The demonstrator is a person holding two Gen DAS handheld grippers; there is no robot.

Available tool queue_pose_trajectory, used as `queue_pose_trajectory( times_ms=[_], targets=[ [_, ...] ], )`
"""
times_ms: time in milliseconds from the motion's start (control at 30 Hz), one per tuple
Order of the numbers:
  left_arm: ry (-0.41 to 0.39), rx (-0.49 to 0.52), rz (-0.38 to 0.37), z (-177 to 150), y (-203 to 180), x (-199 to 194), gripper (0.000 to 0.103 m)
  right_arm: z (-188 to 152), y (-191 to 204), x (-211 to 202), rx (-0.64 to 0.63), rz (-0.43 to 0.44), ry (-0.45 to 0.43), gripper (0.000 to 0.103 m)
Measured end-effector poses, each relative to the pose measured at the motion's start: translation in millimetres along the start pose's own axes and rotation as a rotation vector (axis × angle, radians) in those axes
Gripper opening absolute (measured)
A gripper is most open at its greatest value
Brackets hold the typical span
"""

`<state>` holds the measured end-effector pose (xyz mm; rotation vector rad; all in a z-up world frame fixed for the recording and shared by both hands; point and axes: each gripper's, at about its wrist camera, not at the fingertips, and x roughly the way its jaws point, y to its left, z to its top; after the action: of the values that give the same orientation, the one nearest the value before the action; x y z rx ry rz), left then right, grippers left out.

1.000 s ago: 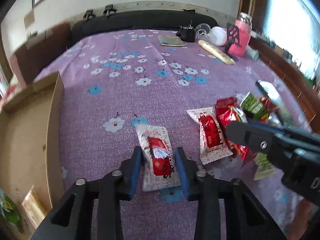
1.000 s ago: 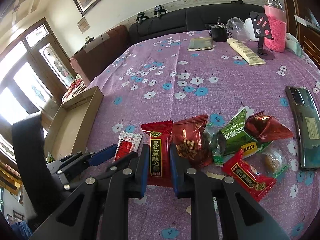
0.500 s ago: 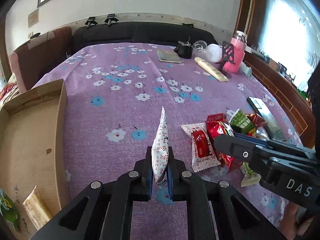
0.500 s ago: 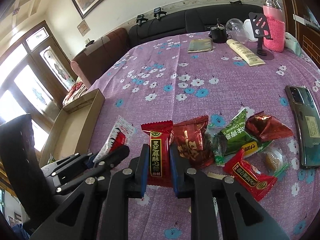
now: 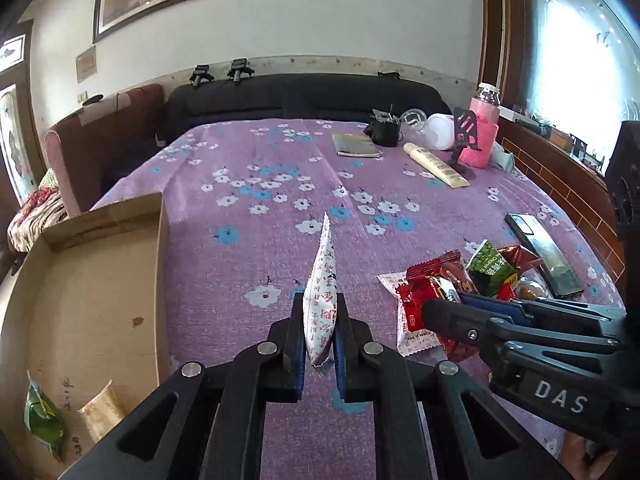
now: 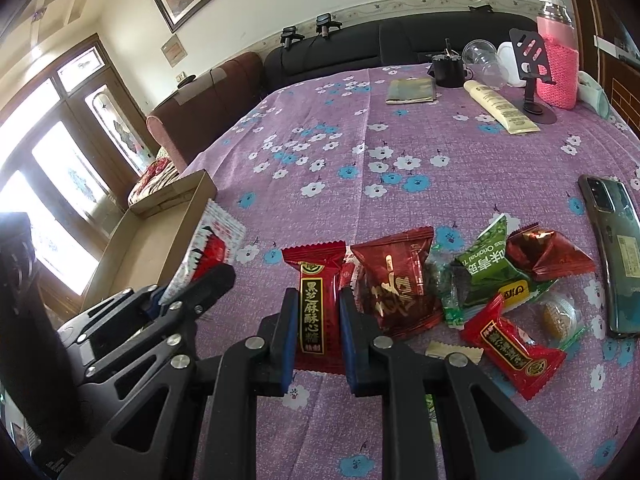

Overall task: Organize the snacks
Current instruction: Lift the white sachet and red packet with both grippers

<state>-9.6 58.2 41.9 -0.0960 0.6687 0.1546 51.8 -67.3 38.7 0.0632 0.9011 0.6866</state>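
Observation:
My left gripper (image 5: pixel 320 308) is shut on a white snack packet with red print (image 5: pixel 324 272), held on edge above the purple flowered cloth (image 5: pixel 248 216). In the right wrist view the same left gripper (image 6: pixel 192 280) carries that packet (image 6: pixel 212 236) next to the open cardboard box (image 6: pixel 160 240). The right gripper (image 6: pixel 318 312) sits low on the cloth, shut on a red packet with a black label (image 6: pixel 320 292). Beside it lies a pile of snacks: a dark red packet (image 6: pixel 396 280), a green one (image 6: pixel 492 264), a red one (image 6: pixel 512 348).
The cardboard box (image 5: pixel 100 280) at the left holds a green packet (image 5: pixel 42 420) and a tan one (image 5: pixel 100 408). A phone (image 6: pixel 616 248) lies right of the pile. A pink bottle (image 6: pixel 556 68), a cream tube (image 6: pixel 500 108) and a booklet (image 6: pixel 412 90) stand at the far end.
The left gripper closed on the white packet, lifted it off the cloth and turned it on edge. The right gripper and its red packet stayed put.

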Motion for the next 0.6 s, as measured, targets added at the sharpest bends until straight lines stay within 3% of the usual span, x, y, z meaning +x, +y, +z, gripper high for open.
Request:
queue_pose_trajectory(
  times_ms=[600],
  targets=[
    [-0.034,0.027,0.035,-4.1,-4.7,-7.9,0.010,-5.3,11.8,0.8,-0.073,-0.047,-0.034,0.018]
  ],
)
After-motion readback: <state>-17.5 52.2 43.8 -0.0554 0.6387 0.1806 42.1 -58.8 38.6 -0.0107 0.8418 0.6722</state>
